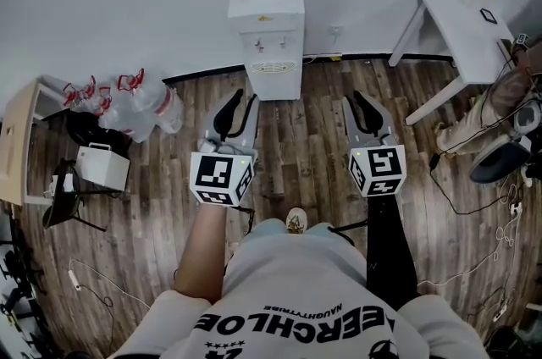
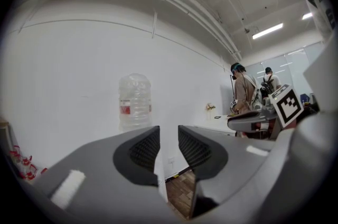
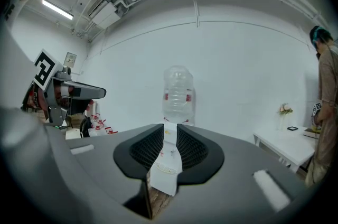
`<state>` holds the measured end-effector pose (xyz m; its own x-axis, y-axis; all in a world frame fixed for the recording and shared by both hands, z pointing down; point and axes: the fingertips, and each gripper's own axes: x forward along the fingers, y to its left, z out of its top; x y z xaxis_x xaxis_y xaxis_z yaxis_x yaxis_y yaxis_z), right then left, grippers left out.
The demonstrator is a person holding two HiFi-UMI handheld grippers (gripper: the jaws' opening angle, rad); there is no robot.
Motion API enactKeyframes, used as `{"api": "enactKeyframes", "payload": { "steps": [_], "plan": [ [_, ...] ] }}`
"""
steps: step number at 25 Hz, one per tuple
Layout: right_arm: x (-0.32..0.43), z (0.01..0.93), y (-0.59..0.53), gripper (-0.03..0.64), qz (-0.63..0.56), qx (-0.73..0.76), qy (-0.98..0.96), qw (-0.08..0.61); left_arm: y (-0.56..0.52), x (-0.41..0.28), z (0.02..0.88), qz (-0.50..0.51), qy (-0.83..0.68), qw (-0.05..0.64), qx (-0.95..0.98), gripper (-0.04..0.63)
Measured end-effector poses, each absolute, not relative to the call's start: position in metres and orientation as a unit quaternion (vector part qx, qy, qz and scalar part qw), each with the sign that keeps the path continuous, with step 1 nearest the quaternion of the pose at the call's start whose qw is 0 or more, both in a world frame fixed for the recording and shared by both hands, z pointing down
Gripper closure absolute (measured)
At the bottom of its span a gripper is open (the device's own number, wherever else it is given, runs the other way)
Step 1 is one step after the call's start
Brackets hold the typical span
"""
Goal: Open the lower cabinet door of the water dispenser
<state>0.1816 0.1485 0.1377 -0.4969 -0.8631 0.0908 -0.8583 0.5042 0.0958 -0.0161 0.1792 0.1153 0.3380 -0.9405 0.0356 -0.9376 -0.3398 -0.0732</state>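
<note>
White boxy plastic water dispenser [image 1: 265, 35] upper centre; left claw [image 1: 246, 99], right claw [image 1: 356, 97] released, empty; drop low, hook door edge.

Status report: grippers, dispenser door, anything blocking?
Left gripper, right gripper both open, empty. Water dispenser ahead, out of contact. Floor between shows no obstacle.

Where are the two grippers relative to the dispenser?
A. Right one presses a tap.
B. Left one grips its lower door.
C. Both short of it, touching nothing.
C: the head view shows the left gripper and right gripper over the floor, short of the dispenser, jaws apart and empty.
</note>
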Motion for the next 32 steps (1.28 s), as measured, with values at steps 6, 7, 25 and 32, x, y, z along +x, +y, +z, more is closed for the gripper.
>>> {"api": "enactKeyframes", "payload": {
  "steps": [6,7,25,32],
  "plan": [
    [0.188,0.133,0.149,0.558,-0.023,0.499,-0.864,0.063,0.176,-0.008,0.111,-0.032,0.570,0.023,-0.820,0.483],
    [0.189,0.133,0.150,0.558,-0.023,0.500,-0.864,0.063,0.176,-0.007,0.110,-0.032,0.569,0.023,-0.821,0.483],
    [0.211,0.133,0.159,0.558,-0.016,0.513,-0.857,0.055,0.178,0.022,0.109,-0.044,0.550,0.027,-0.834,0.482],
    [0.208,0.129,0.157,0.558,-0.016,0.511,-0.858,0.048,0.177,0.025,0.107,-0.050,0.546,0.029,-0.836,0.483]
  ]
}}
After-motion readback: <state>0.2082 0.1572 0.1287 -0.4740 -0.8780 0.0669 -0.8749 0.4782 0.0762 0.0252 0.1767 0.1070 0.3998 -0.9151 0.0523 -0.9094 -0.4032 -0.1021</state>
